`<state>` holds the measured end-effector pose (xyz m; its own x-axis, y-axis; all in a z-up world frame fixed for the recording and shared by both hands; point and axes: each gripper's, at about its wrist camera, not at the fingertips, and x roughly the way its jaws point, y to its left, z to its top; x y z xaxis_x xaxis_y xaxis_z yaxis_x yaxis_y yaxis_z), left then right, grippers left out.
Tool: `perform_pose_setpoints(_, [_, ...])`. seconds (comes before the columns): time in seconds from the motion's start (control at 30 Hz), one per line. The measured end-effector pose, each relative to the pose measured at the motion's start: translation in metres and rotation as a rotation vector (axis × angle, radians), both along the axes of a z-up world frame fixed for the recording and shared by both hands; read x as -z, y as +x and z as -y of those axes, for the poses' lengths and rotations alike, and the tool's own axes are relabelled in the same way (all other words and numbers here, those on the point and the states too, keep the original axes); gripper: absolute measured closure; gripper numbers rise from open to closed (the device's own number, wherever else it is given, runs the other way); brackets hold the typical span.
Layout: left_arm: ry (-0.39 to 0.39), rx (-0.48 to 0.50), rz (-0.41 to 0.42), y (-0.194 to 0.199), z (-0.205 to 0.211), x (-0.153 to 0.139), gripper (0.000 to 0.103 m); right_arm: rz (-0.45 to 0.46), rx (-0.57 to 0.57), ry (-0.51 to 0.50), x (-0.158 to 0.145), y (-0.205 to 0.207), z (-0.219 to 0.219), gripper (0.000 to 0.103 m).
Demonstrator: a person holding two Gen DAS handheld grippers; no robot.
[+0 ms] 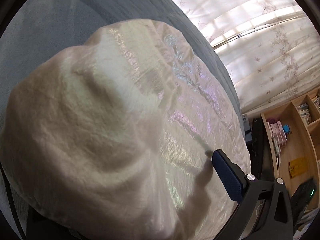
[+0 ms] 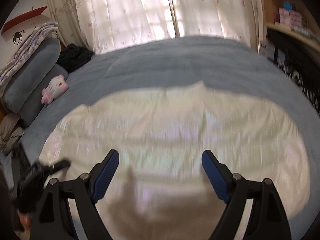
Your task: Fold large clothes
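Note:
A large shiny cream garment [image 2: 170,124] lies spread on the blue-grey bed [image 2: 180,60]. My right gripper [image 2: 160,160] is open and empty, hovering above the garment's near part; the view is blurred. In the left wrist view the same garment [image 1: 120,110] drapes in a bulge close over the camera and hides the left finger. Only the right finger [image 1: 226,176] of my left gripper shows, resting against the cloth. The left gripper also shows at the garment's left edge in the right wrist view [image 2: 58,165].
Grey pillows [image 2: 34,74], a folded patterned blanket [image 2: 30,42], a pink-white plush toy [image 2: 55,88] and a dark cloth heap [image 2: 75,57] sit at the bed's left. Curtains [image 2: 150,10] hang behind. Wooden shelves [image 1: 296,140] stand at the right.

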<state>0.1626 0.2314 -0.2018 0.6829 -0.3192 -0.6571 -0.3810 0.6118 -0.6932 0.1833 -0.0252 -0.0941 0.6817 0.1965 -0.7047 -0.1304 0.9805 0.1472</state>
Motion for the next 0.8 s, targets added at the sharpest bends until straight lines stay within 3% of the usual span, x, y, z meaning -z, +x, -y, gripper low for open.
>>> perform_pose_setpoints(0.13, [0.017,-0.022,0.013,0.001,-0.001,-0.002,0.004,0.035,0.065,-0.086,0.003,0.039,-0.021,0.021])
perform_pose_setpoints(0.23, [0.052,-0.034,0.016,-0.003,-0.002,-0.007,0.019,0.017,0.103,-0.144,0.021,0.063,-0.033,0.028])
perform_pose_setpoints(0.33, [0.123,-0.014,0.056,-0.005,0.002,-0.022,0.037,-0.078,0.148,-0.187,0.064,0.083,-0.036,0.028])
perform_pose_setpoints(0.4, [0.193,0.017,0.099,-0.005,0.012,-0.036,0.046,-0.039,0.162,-0.214,0.079,0.08,-0.04,0.028])
perform_pose_setpoints(0.5, [0.303,0.046,0.154,-0.005,0.032,-0.055,0.048,-0.01,0.172,-0.267,0.089,0.075,-0.049,0.028])
perform_pose_setpoints(0.6, [0.378,0.069,0.21,-0.007,0.048,-0.07,0.048,-0.021,0.162,-0.247,0.097,0.076,-0.045,0.028])
perform_pose_setpoints(0.8, [0.458,0.106,0.261,-0.007,0.063,-0.085,0.048,-0.05,0.142,-0.201,0.108,0.084,-0.038,0.026])
